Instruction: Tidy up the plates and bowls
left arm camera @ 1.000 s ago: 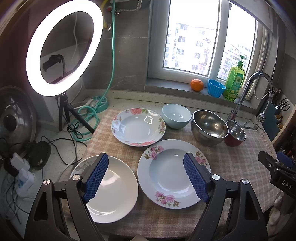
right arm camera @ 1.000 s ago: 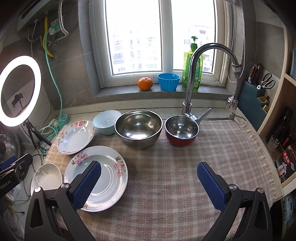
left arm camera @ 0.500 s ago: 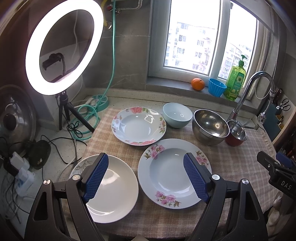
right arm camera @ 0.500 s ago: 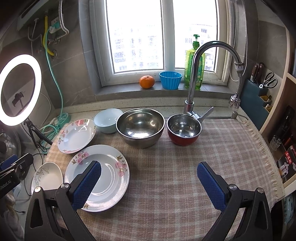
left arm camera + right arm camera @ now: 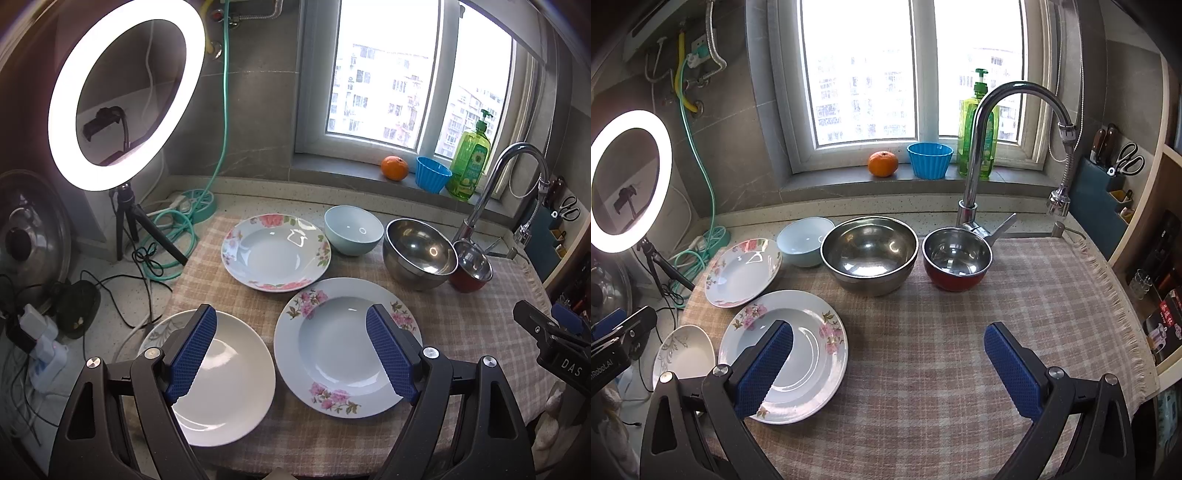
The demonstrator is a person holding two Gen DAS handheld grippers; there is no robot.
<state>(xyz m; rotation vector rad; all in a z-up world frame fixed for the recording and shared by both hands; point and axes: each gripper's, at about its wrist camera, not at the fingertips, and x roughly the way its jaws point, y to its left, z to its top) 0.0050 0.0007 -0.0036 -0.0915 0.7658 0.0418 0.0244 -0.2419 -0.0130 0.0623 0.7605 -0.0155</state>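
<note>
Three plates and three bowls were laid out singly on the checked cloth [image 5: 1015,295], none yet stacked. In the left wrist view the near floral plate [image 5: 343,347] was placed at 6 o'clock of the spread, the plain white plate [image 5: 229,380] just beside it at 8 o'clock, partly over the cloth's edge, and the far floral plate [image 5: 275,253] at 11 o'clock. The pale blue bowl [image 5: 352,230] was set at 12 o'clock, with the large steel bowl [image 5: 419,253] and the red-sided bowl [image 5: 471,267] ranged toward 2 o'clock, the last close to the faucet [image 5: 975,147].

The chief risk was judged to lie in the glazed rims: a shallow pinch could let a plate slip out and strike its neighbour. The white plate, overhanging near the loose cables [image 5: 147,258], could be tipped or snagged. The red-sided bowl might be knocked against the faucet when lifted.

The left gripper [image 5: 291,354] was held low over the near edge, fingers spread wide and nothing gripped, straddling both near plates. The right gripper [image 5: 888,365] was held above bare cloth, likewise spread and empty.
</note>
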